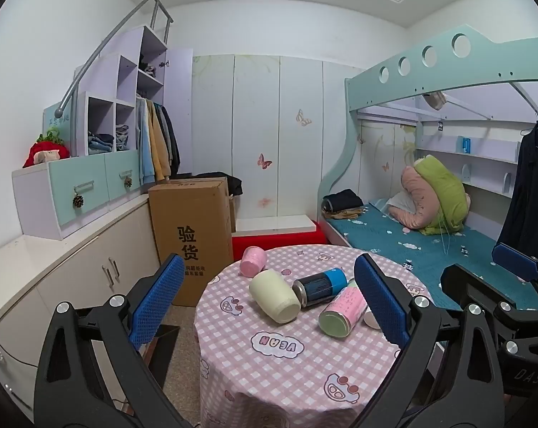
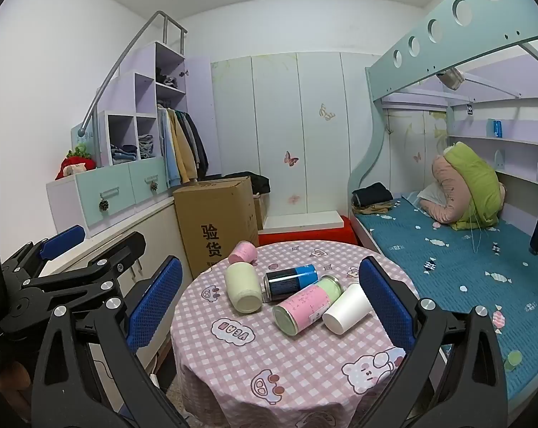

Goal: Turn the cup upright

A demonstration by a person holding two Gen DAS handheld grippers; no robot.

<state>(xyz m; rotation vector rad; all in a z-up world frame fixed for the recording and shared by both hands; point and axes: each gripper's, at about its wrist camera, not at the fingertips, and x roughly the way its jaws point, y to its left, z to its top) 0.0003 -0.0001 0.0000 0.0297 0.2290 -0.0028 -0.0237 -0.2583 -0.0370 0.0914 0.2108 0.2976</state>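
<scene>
A round table with a pink checked cloth [image 1: 290,367] [image 2: 269,356] holds several vessels lying on their sides. A white paper cup [image 2: 345,309] lies at the right, mostly hidden behind my left finger in the left wrist view [image 1: 370,319]. Beside it lie a pink-and-green can [image 2: 306,305] [image 1: 342,306], a black-and-blue can [image 2: 292,281] [image 1: 320,285], a cream cup [image 2: 242,287] [image 1: 274,294] and a pink cup [image 2: 242,252] [image 1: 253,261]. My left gripper [image 1: 269,306] and right gripper [image 2: 269,306] are both open and empty, held above the table's near side.
A tall cardboard box [image 1: 194,235] stands left of the table, with white cabinets [image 1: 72,267] beyond it. A bunk bed with a teal sheet [image 2: 458,267] lies to the right. A red platform [image 1: 279,240] sits behind the table.
</scene>
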